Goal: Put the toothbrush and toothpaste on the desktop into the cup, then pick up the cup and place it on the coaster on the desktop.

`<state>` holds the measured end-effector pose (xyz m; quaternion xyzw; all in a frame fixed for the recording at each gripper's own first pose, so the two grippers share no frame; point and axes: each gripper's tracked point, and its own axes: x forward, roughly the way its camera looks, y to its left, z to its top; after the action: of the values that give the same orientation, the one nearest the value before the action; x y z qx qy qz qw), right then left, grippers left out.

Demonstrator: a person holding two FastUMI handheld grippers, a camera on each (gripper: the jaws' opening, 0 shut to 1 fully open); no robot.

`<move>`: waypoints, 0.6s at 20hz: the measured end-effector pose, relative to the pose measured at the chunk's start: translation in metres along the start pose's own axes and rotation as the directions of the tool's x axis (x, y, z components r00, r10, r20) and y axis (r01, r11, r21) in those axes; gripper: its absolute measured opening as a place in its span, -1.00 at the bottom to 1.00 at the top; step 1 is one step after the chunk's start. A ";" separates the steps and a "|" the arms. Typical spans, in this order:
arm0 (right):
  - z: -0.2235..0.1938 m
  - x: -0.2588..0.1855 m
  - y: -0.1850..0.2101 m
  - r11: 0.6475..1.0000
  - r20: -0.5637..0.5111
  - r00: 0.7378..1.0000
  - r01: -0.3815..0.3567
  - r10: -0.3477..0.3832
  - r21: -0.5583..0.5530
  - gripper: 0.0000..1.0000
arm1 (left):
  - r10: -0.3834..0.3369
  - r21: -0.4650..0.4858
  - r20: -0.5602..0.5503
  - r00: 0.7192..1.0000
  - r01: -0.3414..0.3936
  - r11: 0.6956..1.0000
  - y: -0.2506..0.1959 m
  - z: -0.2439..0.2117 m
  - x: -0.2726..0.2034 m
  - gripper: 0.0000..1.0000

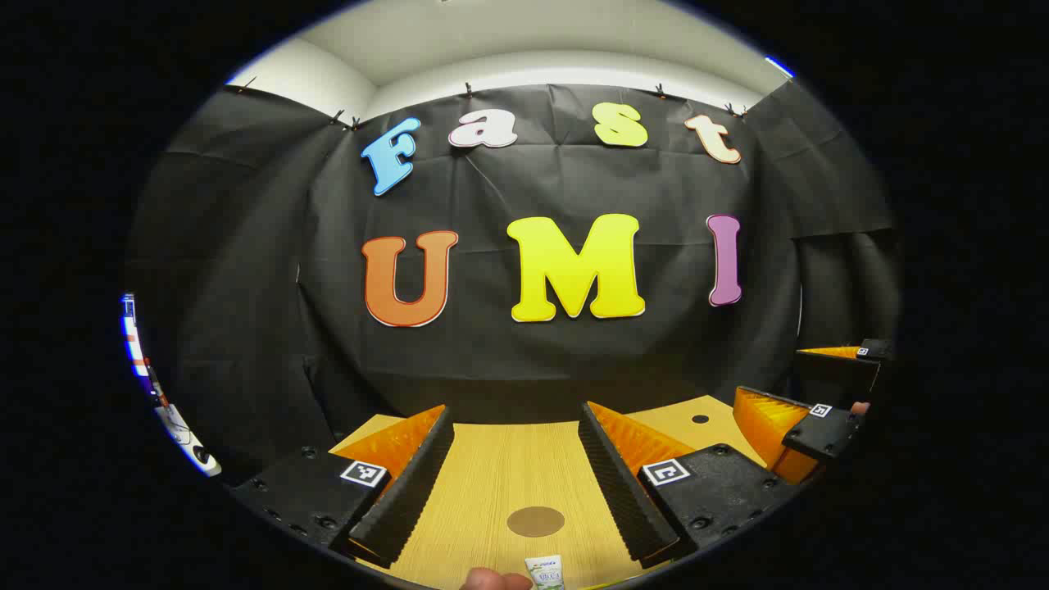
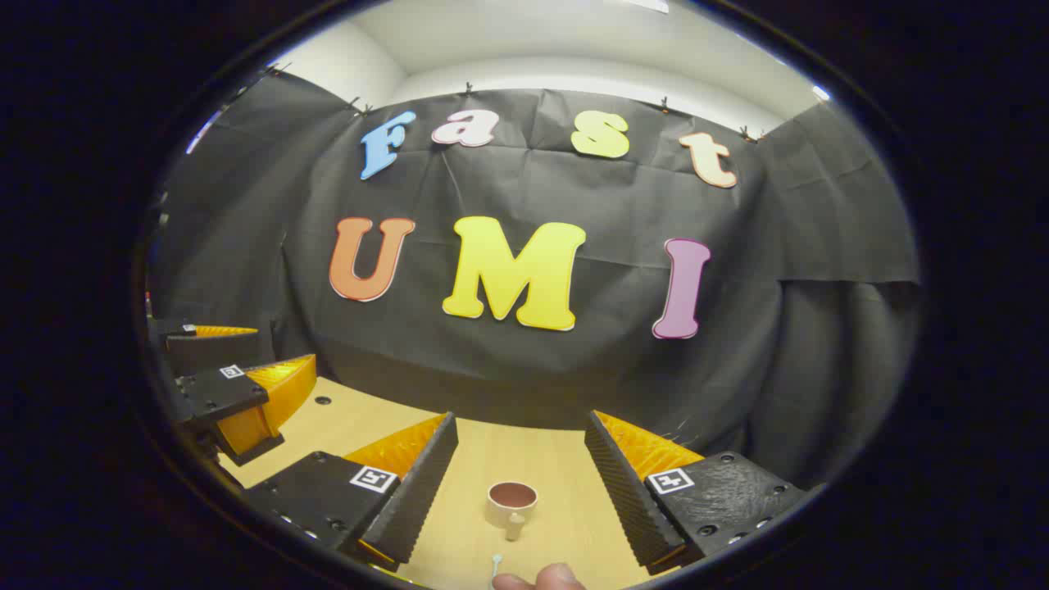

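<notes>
Hovering above the light wooden desktop (image 1: 500,475), left gripper (image 1: 515,483) released, jaws spread wide, nothing held. Round brown flat coaster (image 1: 536,521) between its fingers at 6 o'clock; small white toothpaste tube (image 1: 545,571) just below it at the lower edge, beside a fingertip (image 1: 492,581). Right gripper (image 2: 516,483) likewise released and empty above the desktop. Beige handled cup (image 2: 512,504) upright between its fingers at 6 o'clock; white toothbrush tip (image 2: 496,561) just below, near the lower edge. Other gripper at 9 o'clock in the right gripper view.
</notes>
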<state>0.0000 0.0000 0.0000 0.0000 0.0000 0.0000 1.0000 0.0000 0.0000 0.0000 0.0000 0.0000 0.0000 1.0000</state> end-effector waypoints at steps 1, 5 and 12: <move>0.000 0.001 0.000 1.000 -0.003 1.000 0.003 -0.003 0.014 0.89 | -0.001 -0.001 -0.001 1.000 0.001 1.000 0.000 -0.001 0.001 0.94; -0.001 0.007 0.000 0.999 -0.008 1.000 -0.002 0.002 0.048 0.89 | 0.002 -0.010 -0.020 1.000 -0.002 1.000 0.001 -0.007 0.004 0.94; -0.013 0.017 -0.004 0.999 -0.043 0.999 0.006 -0.004 0.045 0.90 | 0.001 -0.012 -0.056 0.998 -0.002 1.000 0.001 -0.017 0.007 0.95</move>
<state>0.0167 -0.0035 -0.0125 0.0225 0.0214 -0.0024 0.9995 0.0069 0.0007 -0.0173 -0.0059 0.0279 0.0007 0.9996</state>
